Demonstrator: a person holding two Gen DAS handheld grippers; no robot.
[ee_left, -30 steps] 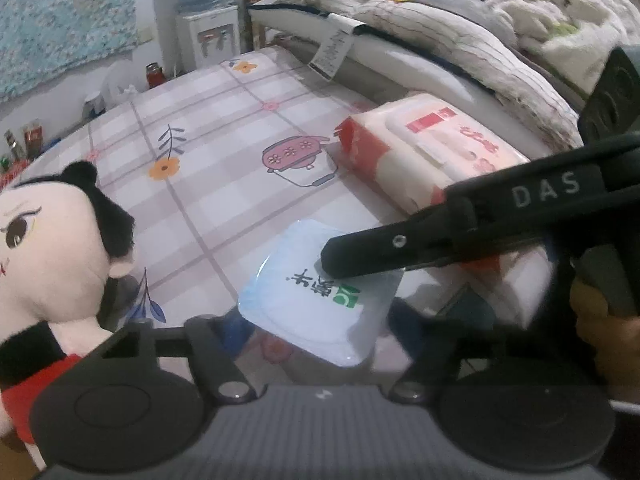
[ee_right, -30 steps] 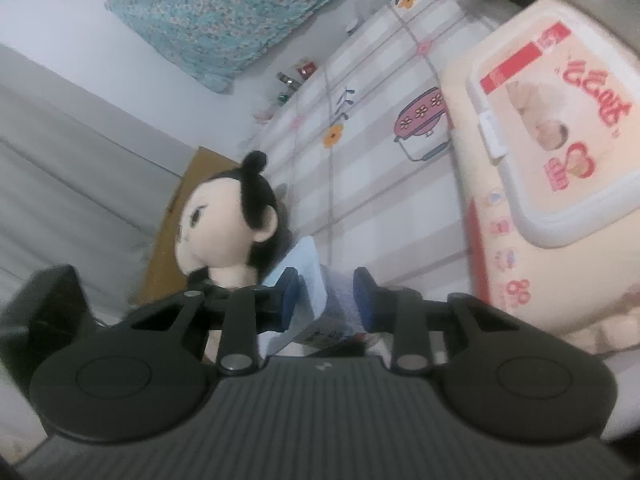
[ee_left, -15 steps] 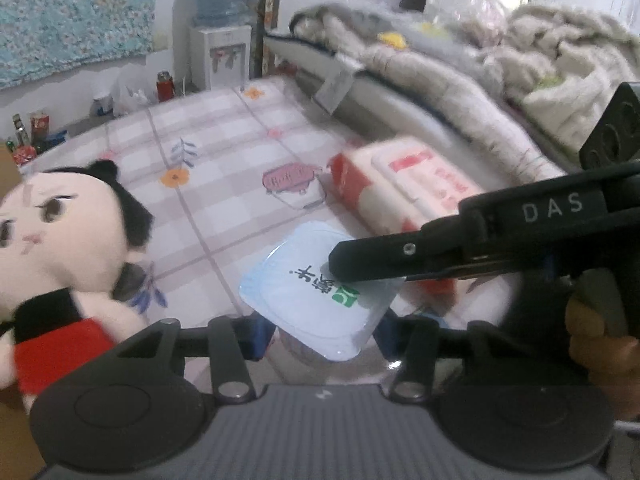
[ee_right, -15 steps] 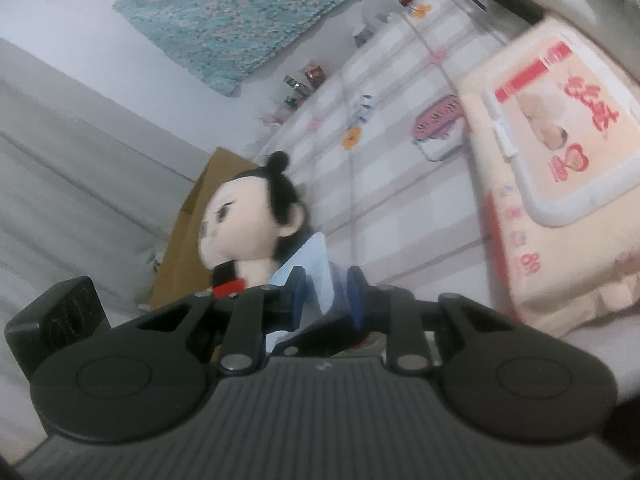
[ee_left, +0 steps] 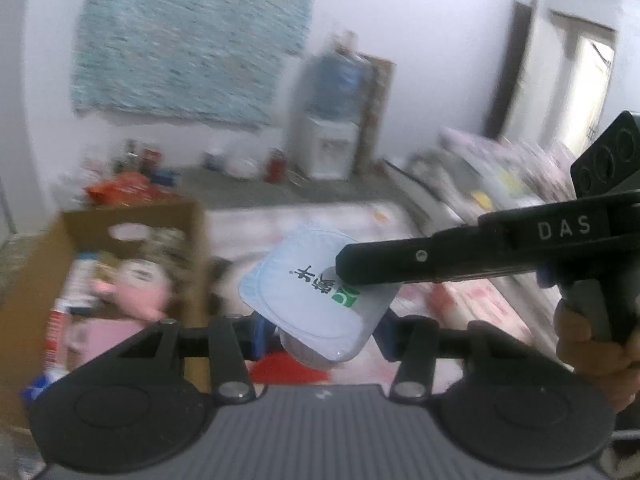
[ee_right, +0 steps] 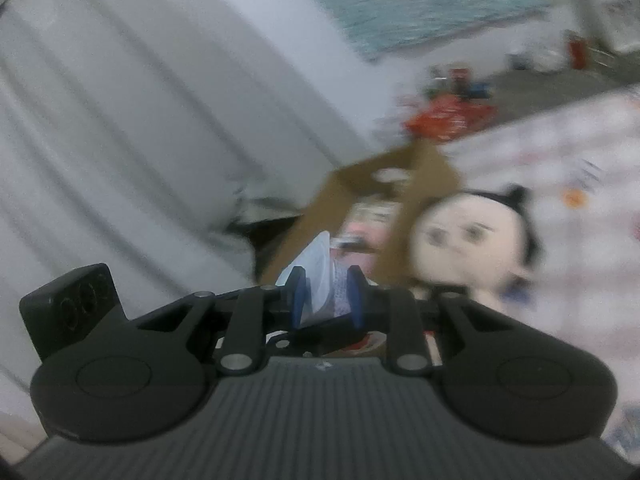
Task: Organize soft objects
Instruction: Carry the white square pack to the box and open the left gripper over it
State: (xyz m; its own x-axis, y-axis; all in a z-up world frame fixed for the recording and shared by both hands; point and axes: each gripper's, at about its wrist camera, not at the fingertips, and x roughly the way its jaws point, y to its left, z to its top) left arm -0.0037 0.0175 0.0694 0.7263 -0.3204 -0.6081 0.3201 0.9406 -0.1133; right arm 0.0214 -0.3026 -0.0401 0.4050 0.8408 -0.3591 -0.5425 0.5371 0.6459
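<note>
cup: small sealed plastic cup (ee_left: 316, 300), pale blue foil lid with black characters and a green logo; clear tub underneath
cup pose: tilted, lid facing up toward the left wrist camera; edge-on in the right wrist view (ee_right: 320, 276)
cup state: held up in the air, clamped from two sides
doll: plush doll (ee_right: 472, 240), big pale face, black hair with a small bun, red clothing low down; blurred
doll place: on the checked cloth, just beside the box
box: open brown cardboard box (ee_left: 132, 220) with a hand slot, packets inside, blurred
</note>
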